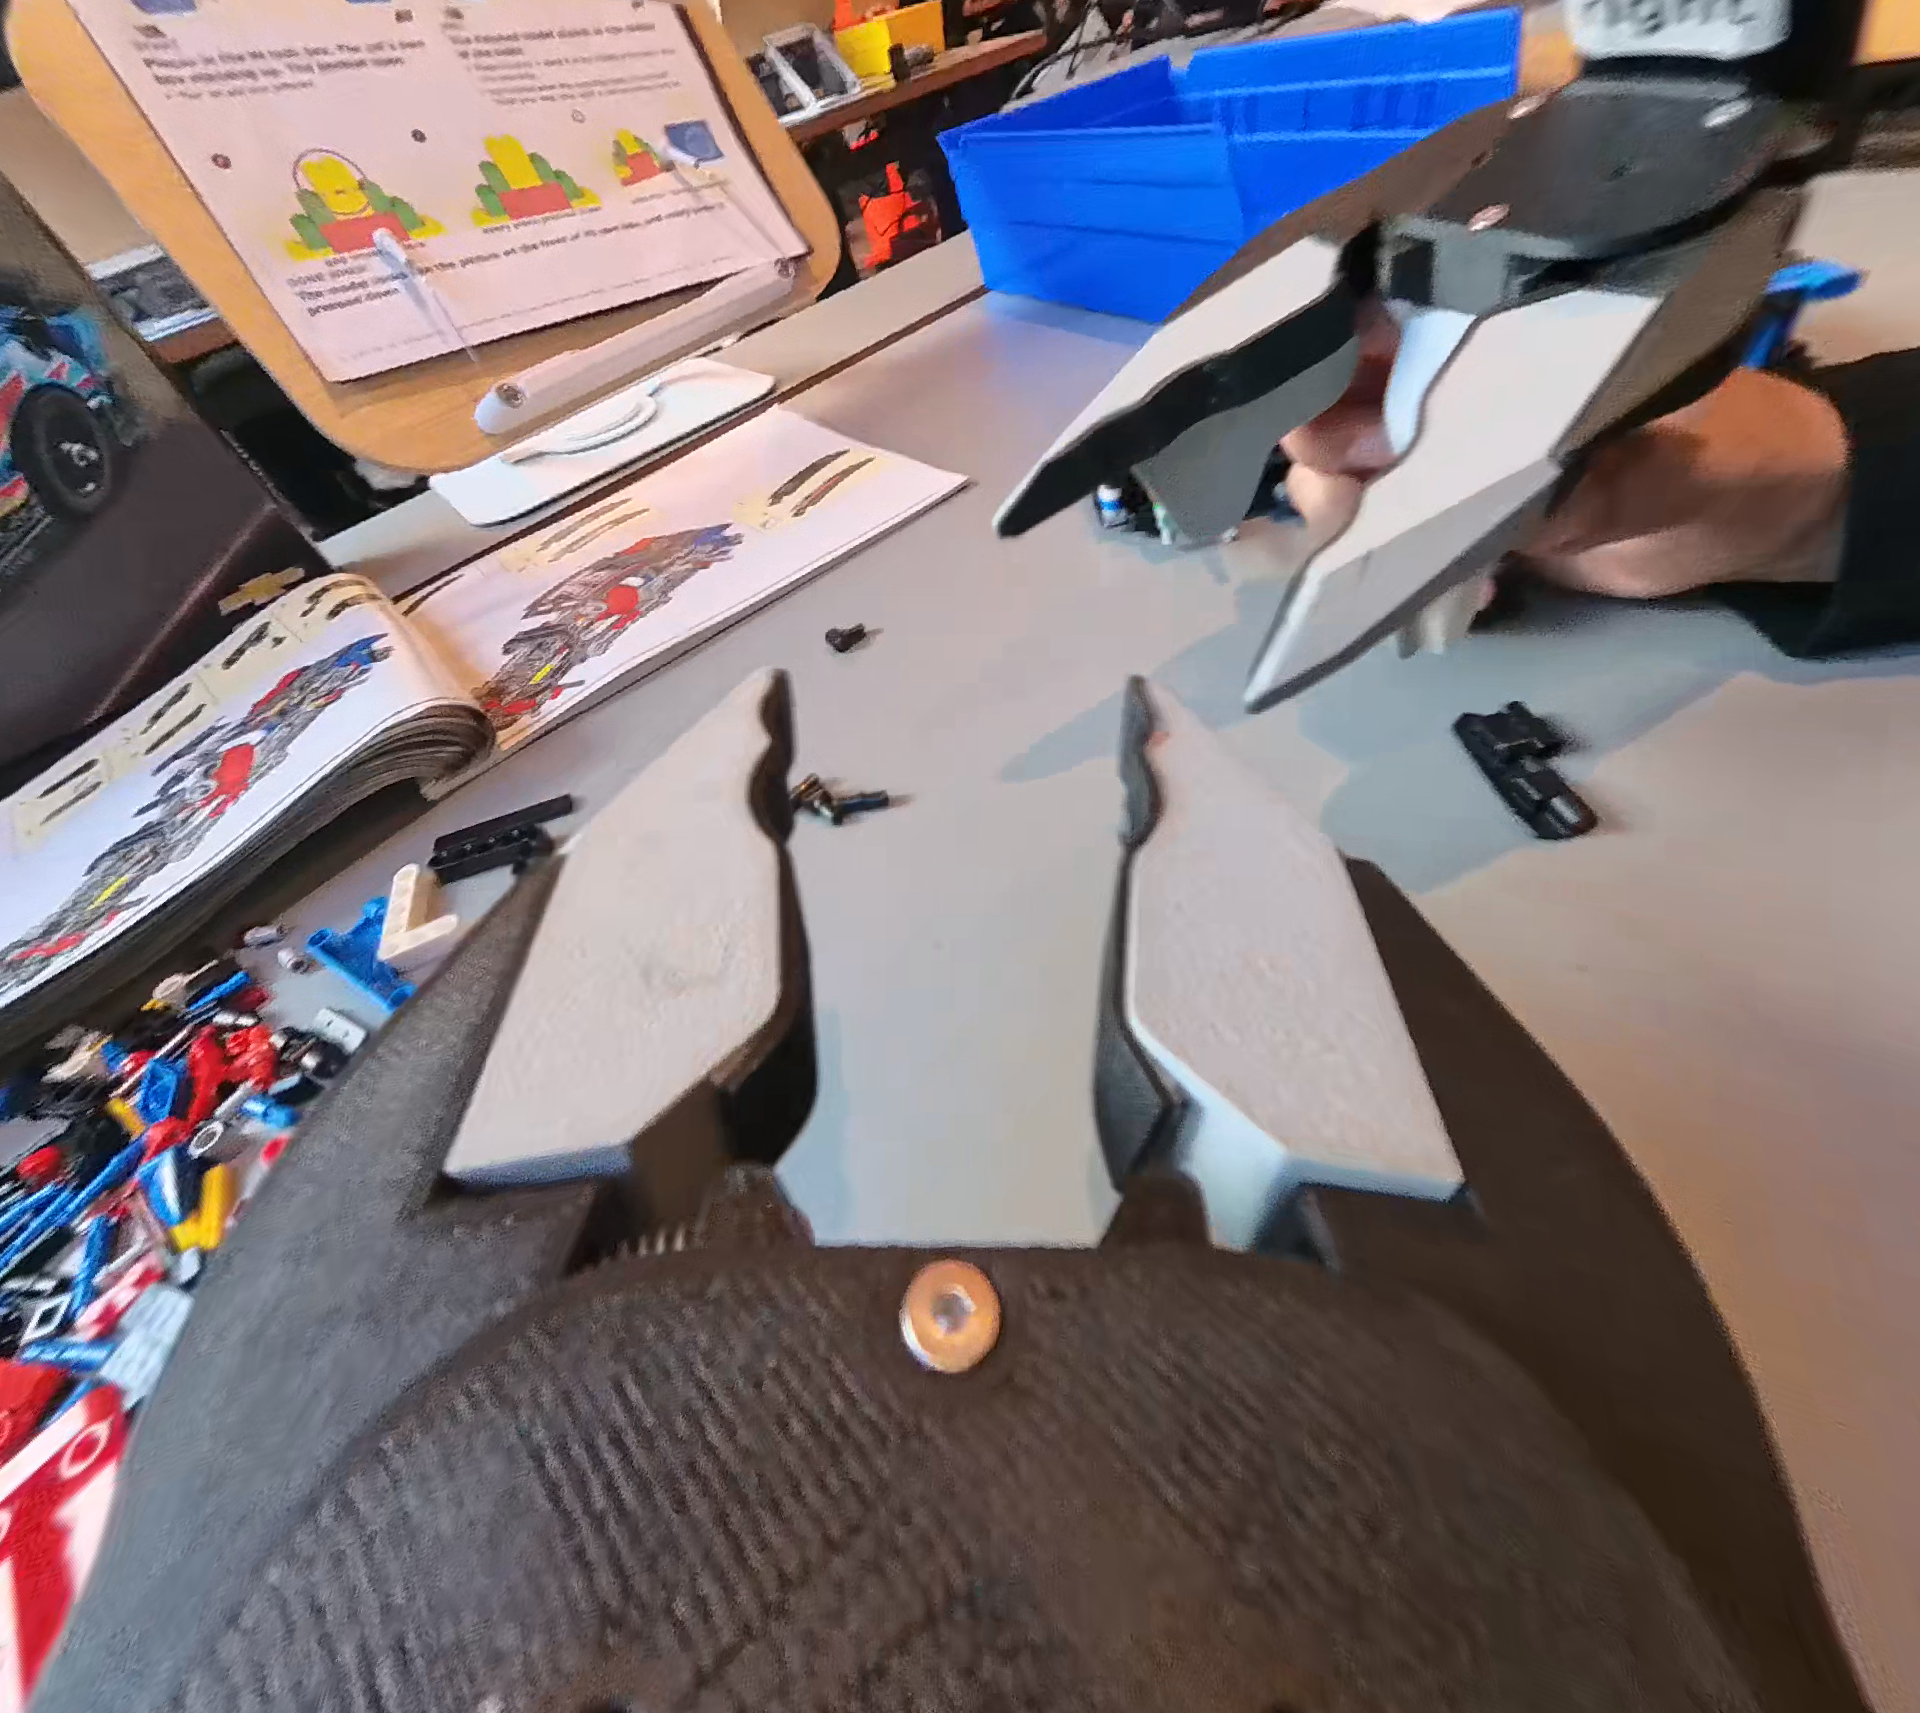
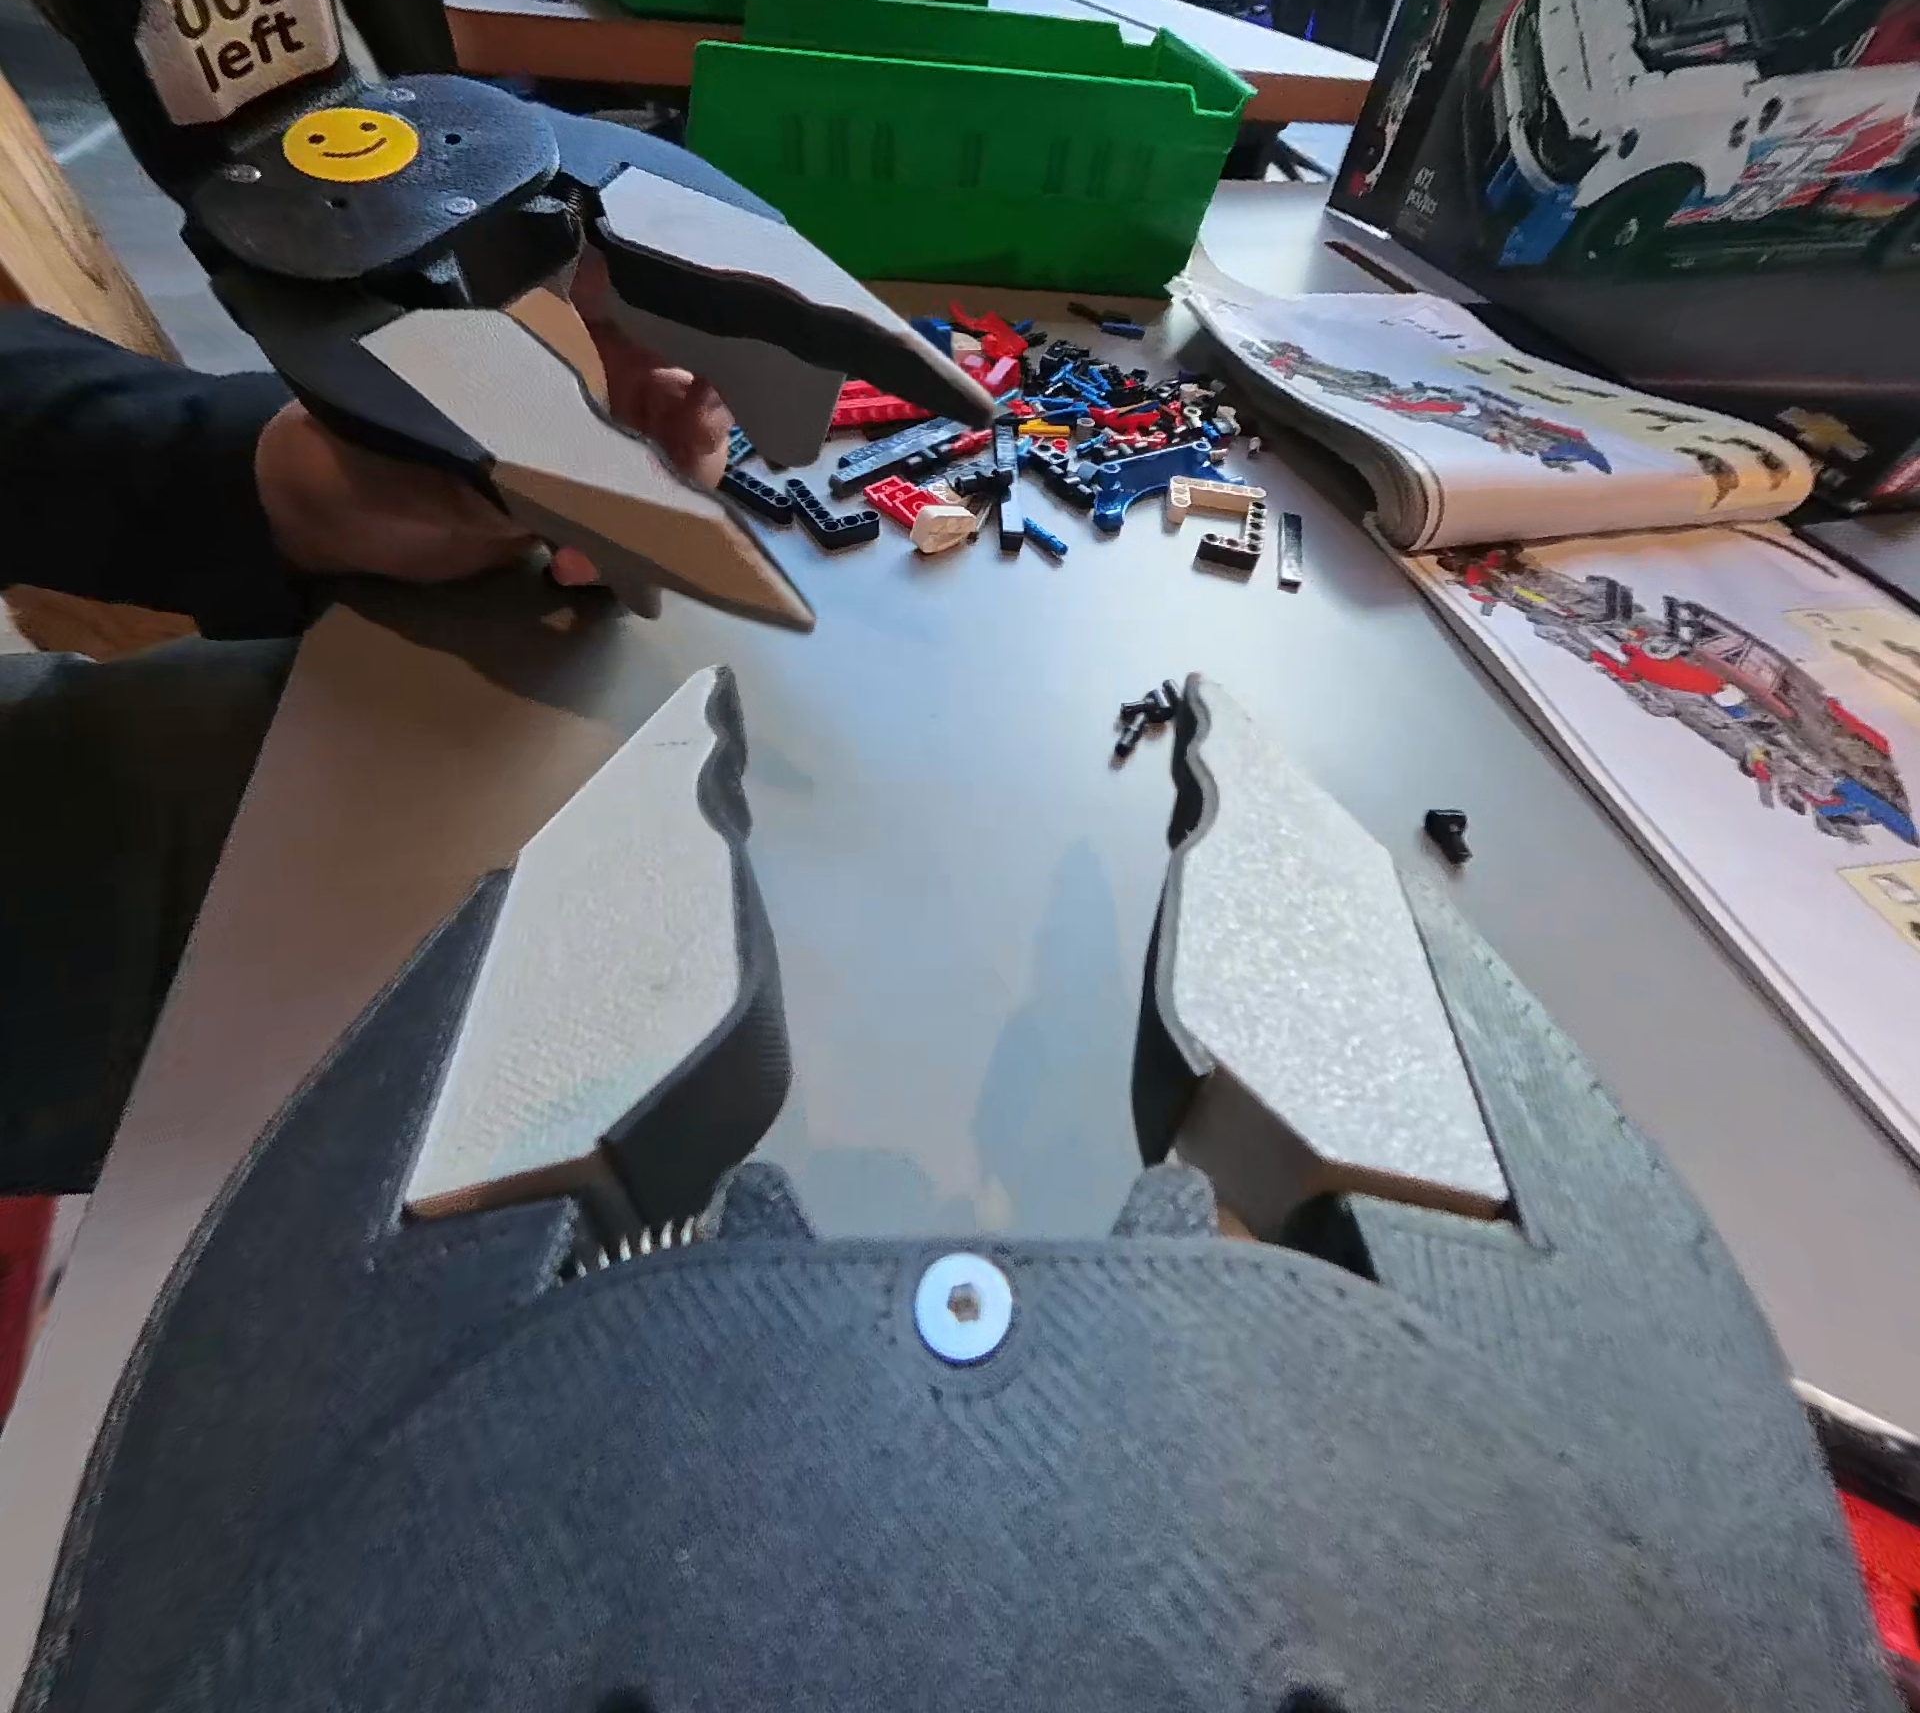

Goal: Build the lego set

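My left gripper (image 1: 956, 692) is open and empty, just above the grey table (image 1: 1558, 988). A small cluster of black pins (image 1: 836, 799) lies between its fingers, close to the left one. My right gripper (image 2: 954, 687) is open and empty too. The same pins (image 2: 1143, 713) lie beside its right fingertip. Each gripper shows in the other's view: the right one (image 1: 1127, 614) and the left one (image 2: 896, 515), both open and hand-held. A pile of loose red, blue and black lego pieces (image 2: 1039, 437) lies beyond; it also shows in the left wrist view (image 1: 156, 1113).
An open instruction booklet (image 1: 416, 676) lies on the table. Single black pieces lie apart: a pin (image 1: 850, 637), a beam (image 1: 1522, 770), another beam (image 1: 499, 837). A blue bin (image 1: 1226, 167), green bins (image 2: 935, 146), the set's box (image 2: 1662, 53) and a sheet stand (image 1: 416, 105) ring the table. The beam (image 1: 499, 837) sits 15 centimetres or so from the ends of my left fingers.
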A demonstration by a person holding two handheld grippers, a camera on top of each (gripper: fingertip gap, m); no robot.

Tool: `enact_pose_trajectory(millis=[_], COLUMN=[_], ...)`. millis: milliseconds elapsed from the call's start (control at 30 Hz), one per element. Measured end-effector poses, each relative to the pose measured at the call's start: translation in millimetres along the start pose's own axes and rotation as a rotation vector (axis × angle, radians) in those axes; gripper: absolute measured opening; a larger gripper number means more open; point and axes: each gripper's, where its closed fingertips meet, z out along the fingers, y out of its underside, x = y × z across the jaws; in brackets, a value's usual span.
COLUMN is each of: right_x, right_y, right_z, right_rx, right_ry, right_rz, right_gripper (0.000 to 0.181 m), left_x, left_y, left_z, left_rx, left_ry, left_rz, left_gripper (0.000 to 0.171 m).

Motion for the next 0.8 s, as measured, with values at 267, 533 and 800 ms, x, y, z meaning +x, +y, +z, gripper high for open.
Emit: enact_pose_trajectory(millis=[267,533,800], right_x=[-3,-15,-2], right_y=[-3,4,-7], right_z=[12,26,19], right_rx=[0.001,-0.082,0.002], right_ry=[-0.122,-0.306,-0.324], right_rz=[0.069,0.129,0.21], right_gripper=[0.05,0.04,0.046], left_x=[7,-9,-8], left_y=[-3,-7,-6], left_z=[-2,-7,-6], left_rx=[0.019,0.069,0.058], left_ry=[0.053,0.023,0.066], left_rz=[-0.015,-0.121,-0.166], left_gripper=[0.042,0.04,0.033])
